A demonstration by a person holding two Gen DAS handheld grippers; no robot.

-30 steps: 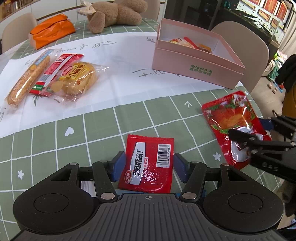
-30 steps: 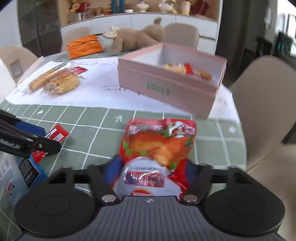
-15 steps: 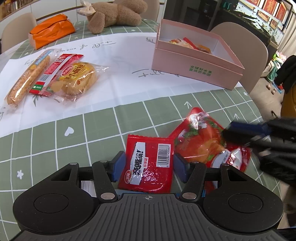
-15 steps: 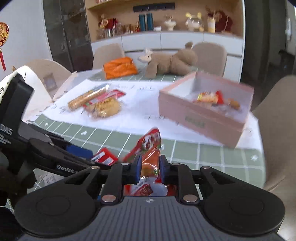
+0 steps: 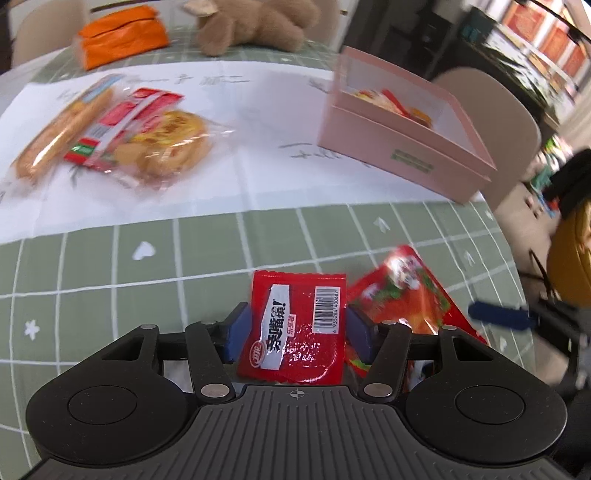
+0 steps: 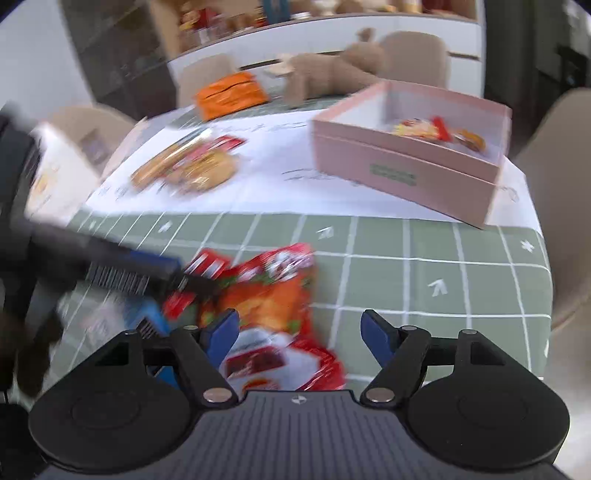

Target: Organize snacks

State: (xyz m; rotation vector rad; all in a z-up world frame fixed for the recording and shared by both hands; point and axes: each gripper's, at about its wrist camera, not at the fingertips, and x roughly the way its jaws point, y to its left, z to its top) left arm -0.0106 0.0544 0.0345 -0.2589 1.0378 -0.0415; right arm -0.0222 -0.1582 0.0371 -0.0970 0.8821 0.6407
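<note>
A small red packet [image 5: 291, 325] sits between the blue pads of my left gripper [image 5: 297, 332], which is shut on its side edges just above the green checked tablecloth. Beside it on the right lies a large red snack bag [image 5: 406, 302], flat on the cloth. In the right wrist view that bag [image 6: 273, 302] lies under my right gripper [image 6: 299, 332], whose jaws are opening; the right pad stands well away from it. The left gripper's finger [image 6: 147, 266] reaches in from the left with the small packet [image 6: 207, 264]. An open pink box [image 6: 402, 173] holding a few snacks stands farther back.
Wrapped bread and snacks [image 5: 110, 136] lie on a white paper sheet [image 5: 258, 129] at the left. An orange bag [image 5: 122, 35] and a plush toy [image 5: 255, 26] rest at the far side. Beige chairs [image 6: 554, 184] ring the table; its edge runs close on the right.
My right gripper shut on the large red bag, carried it left to beside the small packet, then opened and let it go. The left gripper kept its place with the packet.
</note>
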